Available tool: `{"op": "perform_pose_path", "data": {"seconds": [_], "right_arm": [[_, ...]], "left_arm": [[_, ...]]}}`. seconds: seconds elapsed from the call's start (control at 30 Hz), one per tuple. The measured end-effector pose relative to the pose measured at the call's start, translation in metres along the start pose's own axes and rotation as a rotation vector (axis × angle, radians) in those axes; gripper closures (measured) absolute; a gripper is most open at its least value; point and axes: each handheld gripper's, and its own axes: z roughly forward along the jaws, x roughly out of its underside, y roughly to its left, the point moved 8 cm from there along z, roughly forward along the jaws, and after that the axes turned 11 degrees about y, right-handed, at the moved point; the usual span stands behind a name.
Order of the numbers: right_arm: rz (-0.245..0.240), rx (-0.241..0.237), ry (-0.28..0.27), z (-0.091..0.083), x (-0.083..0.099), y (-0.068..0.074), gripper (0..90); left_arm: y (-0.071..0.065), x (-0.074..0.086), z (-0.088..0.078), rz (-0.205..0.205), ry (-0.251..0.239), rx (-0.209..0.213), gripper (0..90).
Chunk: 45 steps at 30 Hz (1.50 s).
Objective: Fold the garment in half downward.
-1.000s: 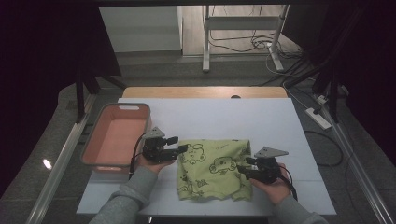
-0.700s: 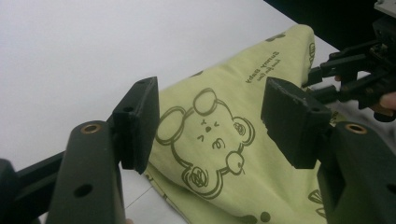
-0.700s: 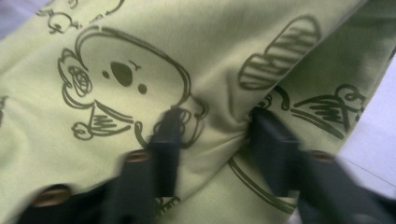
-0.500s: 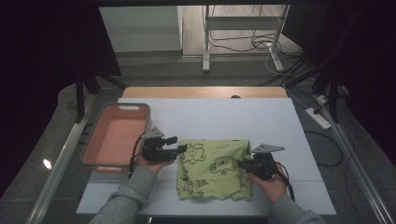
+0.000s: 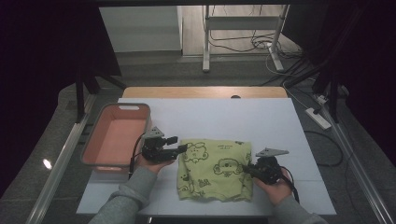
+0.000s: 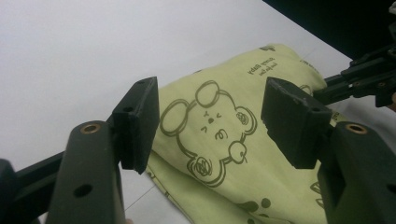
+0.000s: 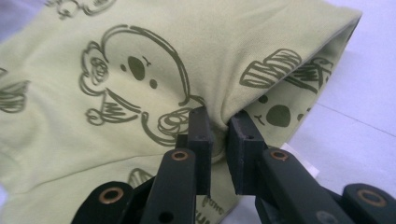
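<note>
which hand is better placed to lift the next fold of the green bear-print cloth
Right, probably: the right gripper is shut on a pinch of the folded yellow-green bear-print cloth, while the left gripper is open at its edge.

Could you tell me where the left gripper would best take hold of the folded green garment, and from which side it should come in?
Probably the near-left folded edge of the green garment, approached from the garment's left side, low along the white table. The left gripper stands open there, and the layered edge lifts slightly off the table, offering something to pinch. The right gripper, whose jaws have just been closing, already pinches a fold at the opposite edge.
</note>
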Motion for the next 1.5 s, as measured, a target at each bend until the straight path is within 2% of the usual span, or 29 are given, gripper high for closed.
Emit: {"op": "perform_pose_path", "data": {"seconds": [0.23, 0.33, 0.43, 0.47, 0.5, 0.63, 0.7, 0.8, 0.87, 1.0, 1.03, 1.13, 1.23, 1.27, 1.33, 1.5], "right_arm": [[0.004, 0.011, -0.004, 0.002, 0.000, -0.002, 74.8], [0.008, 0.026, -0.041, -0.005, -0.002, -0.006, 62.9], [0.029, 0.041, -0.080, -0.012, -0.006, -0.010, 55.6], [0.029, 0.041, -0.080, -0.012, -0.006, -0.010, 55.6], [0.037, 0.050, -0.104, -0.017, -0.010, -0.013, 51.1], [0.033, 0.057, -0.146, -0.021, -0.018, -0.016, 47.9], [0.025, 0.074, -0.171, -0.023, -0.029, -0.020, 45.5], [0.021, 0.074, -0.188, -0.023, -0.037, -0.021, 44.8], [-0.004, 0.071, -0.198, -0.019, -0.051, -0.023, 42.7], [-0.004, 0.076, -0.195, -0.009, -0.063, -0.031, 41.3], [-0.003, 0.081, -0.176, 0.000, -0.069, -0.038, 40.0], [0.003, 0.072, -0.153, 0.013, -0.073, -0.045, 39.7], [0.010, 0.075, -0.122, 0.022, -0.072, -0.049, 39.5], [0.019, 0.080, -0.086, 0.030, -0.068, -0.054, 38.7], [0.030, 0.079, -0.066, 0.035, -0.065, -0.059, 38.3], [0.032, 0.069, -0.051, 0.038, -0.061, -0.063, 38.3]], "left_arm": [[0.000, 0.000, 0.000, 0.001, 0.001, -0.001, 37.2], [0.000, 0.000, 0.000, 0.001, -0.001, 0.001, 37.2], [-0.001, 0.000, 0.000, 0.002, 0.000, 0.002, 37.2], [-0.001, 0.000, 0.001, 0.002, 0.000, 0.003, 37.2], [-0.001, 0.000, 0.001, 0.003, 0.000, 0.003, 37.2], [-0.001, -0.001, 0.000, 0.005, -0.001, 0.004, 37.2], [-0.002, 0.000, 0.000, 0.004, -0.001, 0.004, 37.2], [-0.002, 0.000, 0.001, 0.005, 0.001, 0.003, 37.2], [-0.002, 0.000, 0.001, 0.005, 0.002, 0.003, 37.1], [-0.002, 0.000, 0.001, 0.005, 0.003, 0.004, 37.1], [-0.002, 0.000, 0.001, 0.004, 0.004, 0.005, 37.0], [-0.001, 0.000, 0.000, 0.002, 0.003, 0.005, 36.9], [-0.001, 0.000, 0.000, 0.002, 0.001, 0.005, 37.0], [-0.001, 0.000, 0.000, 0.002, 0.001, 0.004, 36.9], [-0.001, 0.000, 0.000, 0.005, 0.004, 0.004, 36.9], [-0.001, 0.000, 0.001, 0.006, 0.006, 0.004, 36.9]]}}
